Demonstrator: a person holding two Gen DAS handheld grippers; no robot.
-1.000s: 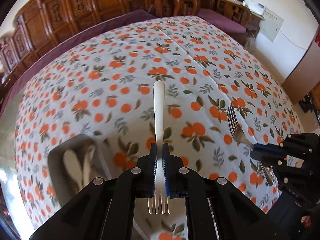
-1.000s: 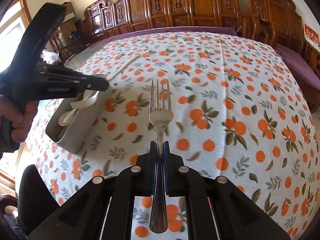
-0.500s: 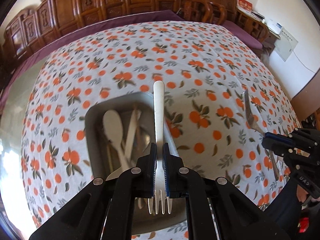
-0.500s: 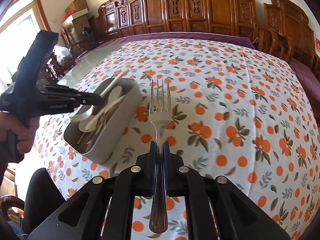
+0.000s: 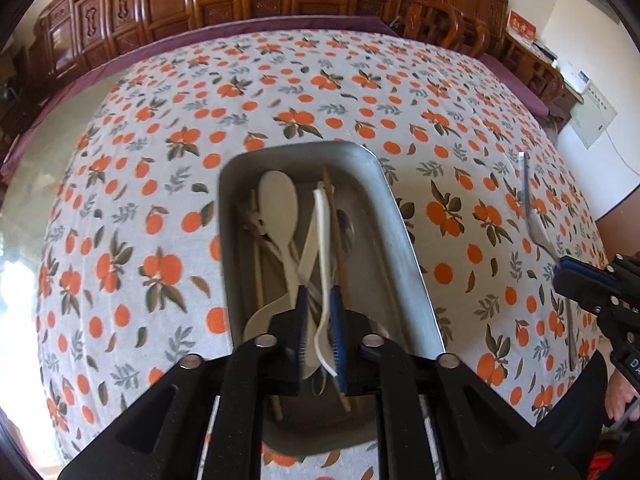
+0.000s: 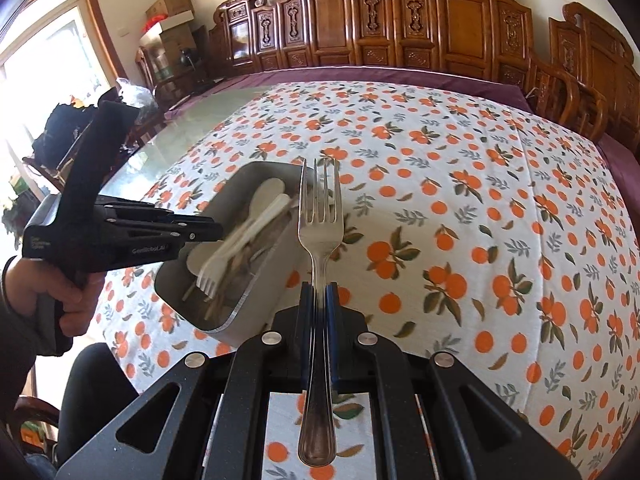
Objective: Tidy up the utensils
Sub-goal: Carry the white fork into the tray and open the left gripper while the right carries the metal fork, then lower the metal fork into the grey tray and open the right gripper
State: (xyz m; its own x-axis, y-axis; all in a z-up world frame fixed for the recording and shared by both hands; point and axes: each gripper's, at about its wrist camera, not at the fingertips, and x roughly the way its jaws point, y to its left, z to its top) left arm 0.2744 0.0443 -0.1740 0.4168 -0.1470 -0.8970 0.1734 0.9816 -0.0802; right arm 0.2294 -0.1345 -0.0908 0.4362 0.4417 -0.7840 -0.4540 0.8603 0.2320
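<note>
- The white fork (image 5: 323, 248) hangs between the left gripper's (image 5: 320, 334) pads, right over the tin (image 5: 404, 248). The jaws are opening, and in the left view the fork looks loose, leaning on the right pad with a gap at the left one.
- Its long axis runs along the fingers and along the tin's length: tines back under the gripper, handle pointing out to the tin's far end. In the right view the white fork (image 6: 236, 248) is blurred, tines low at the tin's near end.
- Below it in the tin lie a pale spoon (image 5: 280, 216), chopsticks (image 5: 336, 240) and other white pieces, all roughly lengthwise, so I judge the fork should land in line with them.
- The metal fork (image 6: 320, 240) is clamped tight at its neck in the right gripper (image 6: 319, 322), tines forward and up, handle trailing back below the fingers.
- It is held above the cloth (image 6: 460, 208) just right of the tin (image 6: 240, 312), tines pointing at the tin's far corner.
- The left gripper is the one over the tin; the right one waits beside it and needs a shift to the left to drop its fork in.
</note>
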